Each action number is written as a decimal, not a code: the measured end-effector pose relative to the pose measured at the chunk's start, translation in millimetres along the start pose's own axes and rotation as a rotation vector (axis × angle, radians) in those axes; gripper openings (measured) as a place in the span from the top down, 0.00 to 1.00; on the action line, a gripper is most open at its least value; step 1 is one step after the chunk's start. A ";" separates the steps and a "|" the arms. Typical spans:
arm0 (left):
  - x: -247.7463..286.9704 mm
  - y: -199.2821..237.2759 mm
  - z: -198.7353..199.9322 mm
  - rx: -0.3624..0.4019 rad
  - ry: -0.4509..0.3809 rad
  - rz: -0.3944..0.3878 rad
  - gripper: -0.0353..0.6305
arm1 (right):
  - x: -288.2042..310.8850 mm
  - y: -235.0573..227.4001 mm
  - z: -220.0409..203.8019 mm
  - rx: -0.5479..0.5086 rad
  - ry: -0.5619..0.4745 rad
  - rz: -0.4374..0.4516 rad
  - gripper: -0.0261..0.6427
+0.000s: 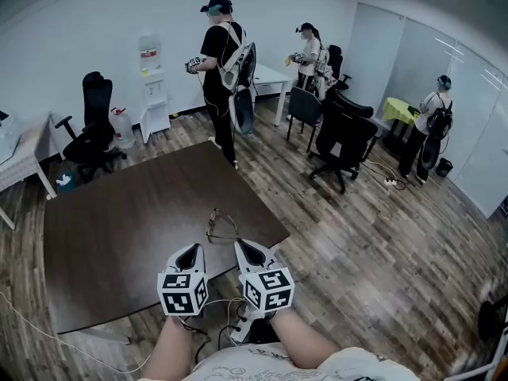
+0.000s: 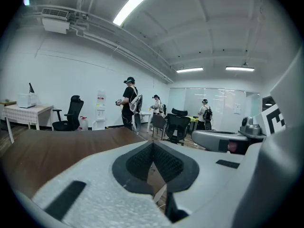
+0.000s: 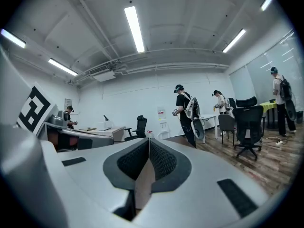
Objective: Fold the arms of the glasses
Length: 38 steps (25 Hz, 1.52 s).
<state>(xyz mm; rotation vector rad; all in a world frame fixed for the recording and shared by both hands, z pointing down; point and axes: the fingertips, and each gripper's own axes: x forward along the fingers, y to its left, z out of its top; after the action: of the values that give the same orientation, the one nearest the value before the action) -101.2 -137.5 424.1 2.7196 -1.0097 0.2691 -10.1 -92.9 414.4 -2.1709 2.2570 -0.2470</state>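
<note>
Your left tool [image 1: 190,252] and right tool [image 1: 252,250] are both clenched on nothing, just short of the glasses [image 1: 221,226] lying near the table [image 1: 119,221] edge, so you seem to be at the approach and must next open a tool to pinch an arm.

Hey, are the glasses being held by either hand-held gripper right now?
No, the thin-framed glasses lie on the dark brown table, just ahead of the left hand-held gripper and right hand-held gripper.
</note>
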 end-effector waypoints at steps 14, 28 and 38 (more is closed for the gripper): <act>90.8 50.3 9.2 -0.046 0.051 0.126 0.93 | 99.4 -54.3 3.5 0.003 0.049 0.112 0.94; 187.9 70.1 -40.8 -0.035 0.229 0.154 0.92 | 161.5 -109.9 -41.6 0.047 0.197 0.178 0.94; 261.4 82.3 -88.0 0.030 0.363 0.149 0.92 | 200.4 -149.9 -86.1 0.081 0.307 0.212 0.94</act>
<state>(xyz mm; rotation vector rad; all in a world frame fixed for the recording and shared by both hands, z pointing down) 31.4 -335.5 585.5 2.4929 -1.1025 0.7769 120.3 -287.1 538.1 -1.9483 2.5551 -0.6974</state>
